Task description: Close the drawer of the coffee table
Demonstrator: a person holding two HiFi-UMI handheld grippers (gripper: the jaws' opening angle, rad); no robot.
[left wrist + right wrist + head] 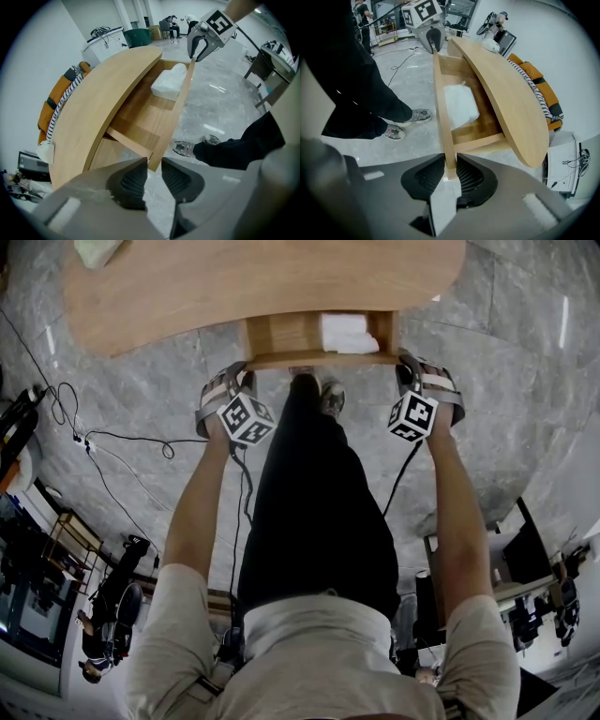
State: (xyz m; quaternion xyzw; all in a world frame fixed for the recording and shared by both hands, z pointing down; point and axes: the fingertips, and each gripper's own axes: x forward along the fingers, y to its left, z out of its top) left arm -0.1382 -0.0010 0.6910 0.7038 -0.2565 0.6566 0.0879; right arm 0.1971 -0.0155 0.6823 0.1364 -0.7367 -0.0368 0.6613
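Observation:
The coffee table (234, 287) has a curved wooden top, and its drawer (323, 359) stands pulled out toward me with a white packet (345, 332) inside. My right gripper (450, 176) points steeply down at the drawer front's right end (443, 117), with both pads pressed on the board. My left gripper (153, 176) hangs at the left end; the corner of the drawer front (157, 157) just reaches the gap between its open fingertips, and floor shows between the pads. In the head view the left gripper (242, 373) and the right gripper (406, 362) flank the drawer.
My leg and shoe (330, 397) stand right in front of the drawer. Cables (103, 442) trail over the grey marble floor at the left. An orange striped cushion (61, 98) lies beyond the table. Desks and chairs (525, 559) stand behind me.

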